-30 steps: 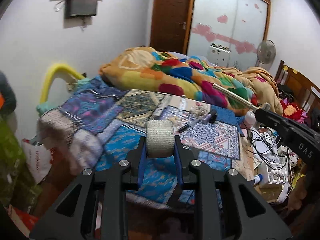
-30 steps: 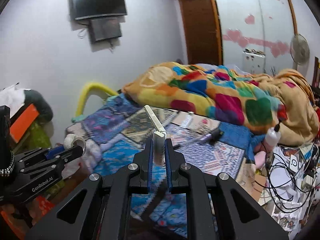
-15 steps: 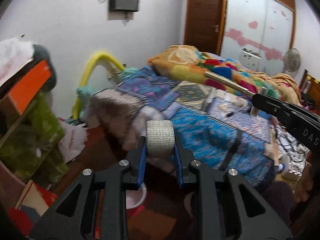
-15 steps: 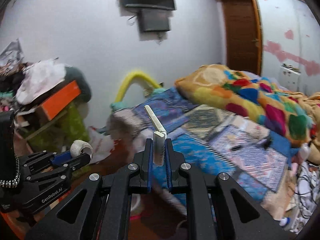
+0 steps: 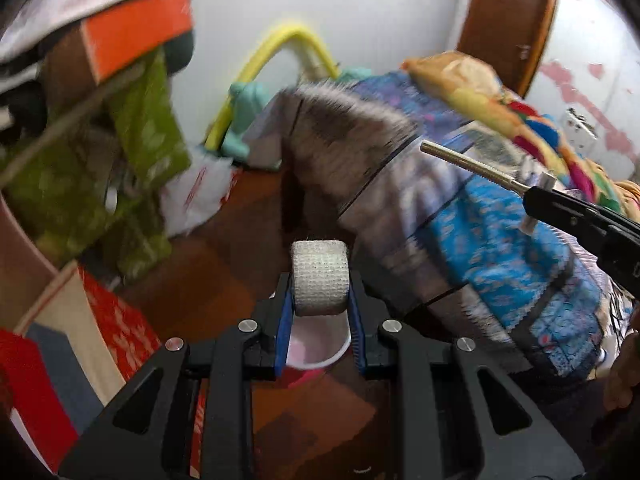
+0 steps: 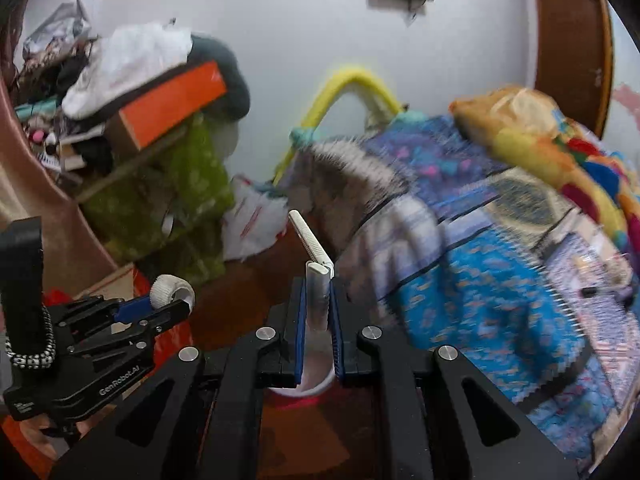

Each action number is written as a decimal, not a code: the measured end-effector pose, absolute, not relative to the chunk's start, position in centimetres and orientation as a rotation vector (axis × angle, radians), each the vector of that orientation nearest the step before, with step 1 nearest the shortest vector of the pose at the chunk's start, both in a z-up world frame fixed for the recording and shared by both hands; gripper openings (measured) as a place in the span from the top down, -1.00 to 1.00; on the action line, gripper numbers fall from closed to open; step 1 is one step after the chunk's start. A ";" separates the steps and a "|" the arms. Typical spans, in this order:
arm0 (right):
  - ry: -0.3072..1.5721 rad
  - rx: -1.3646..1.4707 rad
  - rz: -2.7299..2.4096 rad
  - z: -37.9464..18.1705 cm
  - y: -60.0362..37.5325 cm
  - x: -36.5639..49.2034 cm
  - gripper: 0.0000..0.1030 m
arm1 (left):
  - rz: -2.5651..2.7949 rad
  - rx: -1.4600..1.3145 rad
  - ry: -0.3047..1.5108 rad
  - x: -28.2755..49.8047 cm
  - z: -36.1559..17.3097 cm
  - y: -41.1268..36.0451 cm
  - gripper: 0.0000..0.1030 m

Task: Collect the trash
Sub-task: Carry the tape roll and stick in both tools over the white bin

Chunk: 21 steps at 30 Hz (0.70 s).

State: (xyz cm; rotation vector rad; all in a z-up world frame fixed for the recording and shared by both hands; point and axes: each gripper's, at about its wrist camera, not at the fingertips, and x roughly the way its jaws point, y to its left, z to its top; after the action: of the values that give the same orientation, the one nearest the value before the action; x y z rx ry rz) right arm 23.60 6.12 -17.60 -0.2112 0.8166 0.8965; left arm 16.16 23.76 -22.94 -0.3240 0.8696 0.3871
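My left gripper (image 5: pixel 320 300) is pinching the roll of gauze tape (image 5: pixel 320 278) flat between its blue pads, roll standing on edge with its woven band facing me. My right gripper (image 6: pixel 318 308) is pressed tight on the white comb (image 6: pixel 314 258), handle clamped upright and the toothed part angling up and to the left beyond the fingertips.

Both pieces of trash are in hand, so the step now, as I read it, is the drop. Below and just near of both sets of fingers sits a pink-lined bin with a red rim (image 5: pixel 316 354), on the brown floor (image 5: pixel 224 272); the right wrist view shows the same bin (image 6: pixel 306 380) under my right fingers. The bed with its blue patterned cover (image 5: pixel 508 264) hangs close on the right, and the cluttered shelf with the orange box (image 6: pixel 168 104) stands off to the left.

To do this well I want each gripper centred over the bin's mouth before I let go, and low enough that nothing bounces out. The roll will want to run if it lands on its rim, so I'd tip it flat or release it close above the liner. The comb is long and sticks out past the fingers; I'd point it downward into the bin, not across the rim. One at a time seems wise, since the two grippers are near each other and the mouth looks small.
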 end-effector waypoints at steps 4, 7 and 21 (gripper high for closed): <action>0.918 -0.231 0.932 -21.2 8.6 24.7 0.80 | 0.411 -0.390 0.943 16.5 -26.5 25.4 0.51; 0.978 -0.258 0.940 -23.7 10.2 25.4 0.80 | 0.415 -0.408 0.994 17.1 -28.8 26.0 0.51; 1.208 -0.304 1.067 -30.6 16.3 28.4 0.78 | 0.414 -0.473 1.137 20.2 -35.2 28.1 0.51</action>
State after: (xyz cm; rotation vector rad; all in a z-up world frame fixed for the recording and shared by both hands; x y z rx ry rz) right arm 28.41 16.32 -30.64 -0.3041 1.2077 1.0666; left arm 20.16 28.09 -35.18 -0.4731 1.1374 0.4143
